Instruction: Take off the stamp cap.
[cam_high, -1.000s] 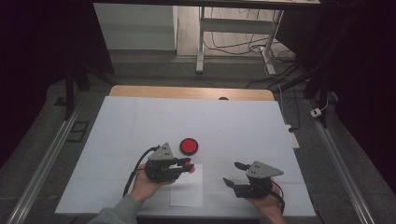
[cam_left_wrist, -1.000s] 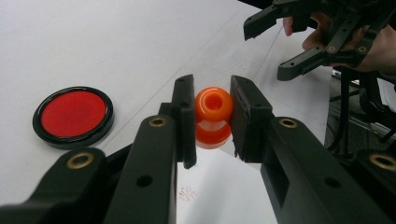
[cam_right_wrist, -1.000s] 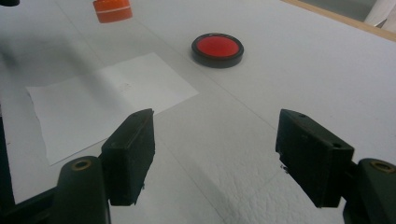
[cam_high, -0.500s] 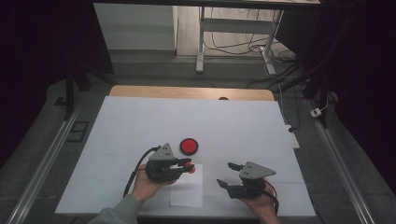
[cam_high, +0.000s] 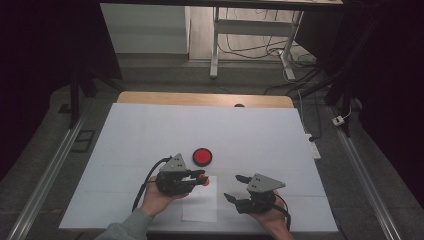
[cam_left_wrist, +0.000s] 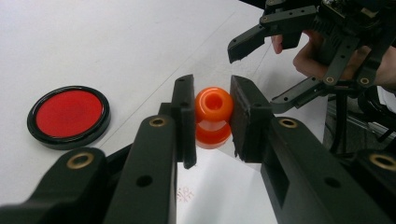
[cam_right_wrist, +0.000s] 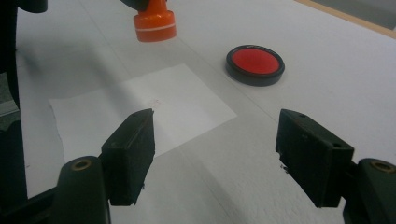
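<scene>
1. Stamp (cam_left_wrist: 213, 116), orange, sits clamped between the jaws of your left gripper (cam_high: 199, 178), just above the near edge of the white paper (cam_high: 200, 204).
2. Keep the stamp upright and bring it straight down onto bare paper; press evenly, without sliding.
3. Your right gripper (cam_high: 236, 187) holds nothing, its jaws spread wide beside the paper; use it to pin the sheet.
4. Count: one stamp, one paper sheet, one red ink pad (cam_high: 202, 156) beyond your left gripper, two grippers.
</scene>
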